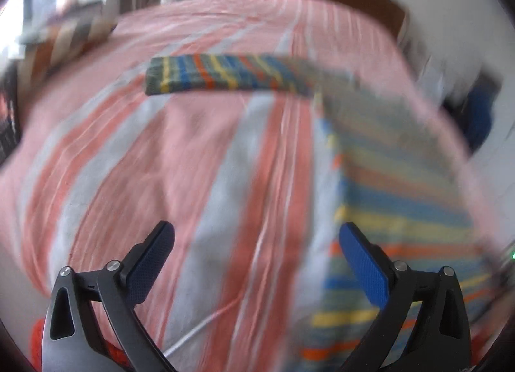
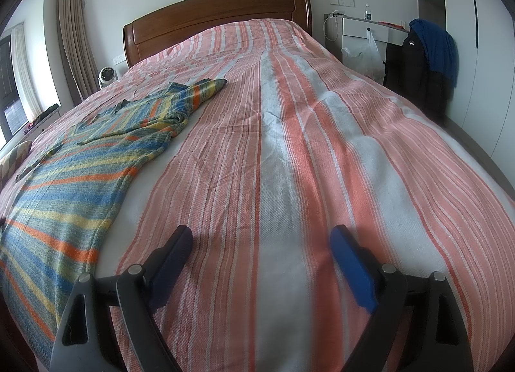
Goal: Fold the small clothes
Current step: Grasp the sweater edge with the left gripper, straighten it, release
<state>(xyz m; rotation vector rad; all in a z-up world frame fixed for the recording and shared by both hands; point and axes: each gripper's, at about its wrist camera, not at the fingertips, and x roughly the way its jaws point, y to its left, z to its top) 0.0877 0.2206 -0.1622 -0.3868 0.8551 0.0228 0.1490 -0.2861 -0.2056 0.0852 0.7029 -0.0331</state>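
A striped knit sweater [image 2: 74, 159] in blue, yellow, orange and grey-green lies spread flat on the left side of the bed, one sleeve [image 2: 202, 90] reaching toward the headboard. In the blurred left wrist view its body [image 1: 396, 198] lies at the right and a sleeve [image 1: 222, 74] stretches across the far middle. My left gripper [image 1: 256, 233] is open and empty above the bedspread, just left of the sweater's edge. My right gripper [image 2: 260, 236] is open and empty over bare bedspread, to the right of the sweater.
The bed has a pink, white and orange striped cover [image 2: 289, 133] and a wooden headboard [image 2: 219, 14]. A small white fan [image 2: 105, 77] stands at the left of the bed. A white desk [image 2: 363, 29], a plastic bag [image 2: 367, 54] and a chair with dark jackets [image 2: 425, 59] stand at the right.
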